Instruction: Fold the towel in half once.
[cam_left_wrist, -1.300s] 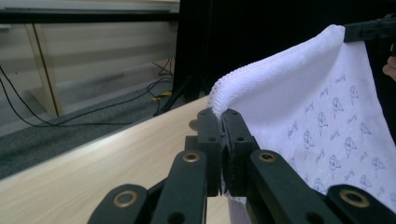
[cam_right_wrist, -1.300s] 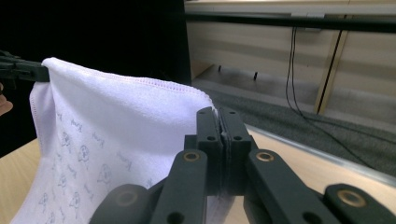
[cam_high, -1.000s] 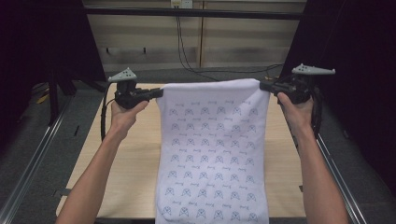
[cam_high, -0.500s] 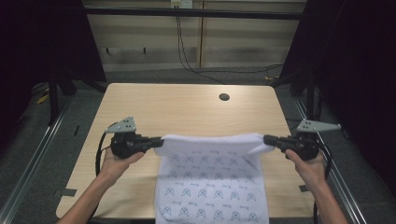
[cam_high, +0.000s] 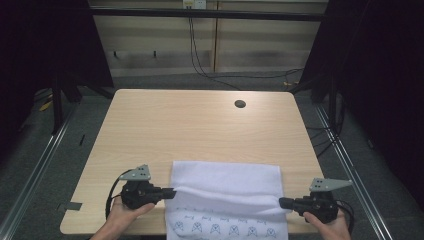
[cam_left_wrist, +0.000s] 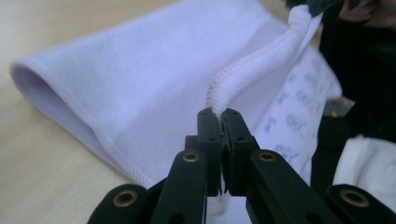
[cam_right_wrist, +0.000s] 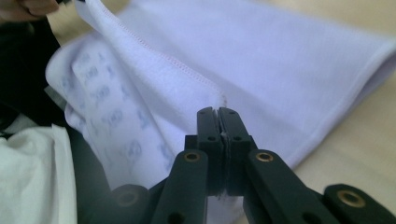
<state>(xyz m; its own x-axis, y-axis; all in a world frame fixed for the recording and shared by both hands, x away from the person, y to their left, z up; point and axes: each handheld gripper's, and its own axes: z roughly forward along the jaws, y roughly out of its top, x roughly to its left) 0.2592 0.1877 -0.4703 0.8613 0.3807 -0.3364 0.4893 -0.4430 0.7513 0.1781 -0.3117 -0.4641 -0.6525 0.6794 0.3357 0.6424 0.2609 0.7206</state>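
**Cloth folded at the table's near edge, a corner in each gripper**

The cloth (cam_high: 225, 187) lies at the lower centre of the high view, on the near part of the table (cam_high: 200, 125). Its far portion rests flat on the wood, plain white side up, while the near portion drops over the table edge and shows a repeated blue printed motif. The motif is too small and blurred to read as writing in any view; no brand or label can be made out. The bottom of the frame cuts off the hanging part.

The left gripper (cam_high: 170, 190), at lower left, has its jaws pressed together on the cloth's stitched hem, seen up close in the left gripper view (cam_left_wrist: 219, 116). The right gripper (cam_high: 283, 202), at lower right, is likewise clamped on the hem at the other corner (cam_right_wrist: 218, 114). Between them the hem runs taut, just above the folded layer.

Both hands are partly cut off by the lower frame edge. A dark round hole (cam_high: 240, 104) sits in the tabletop at upper right, well apart from the cloth.
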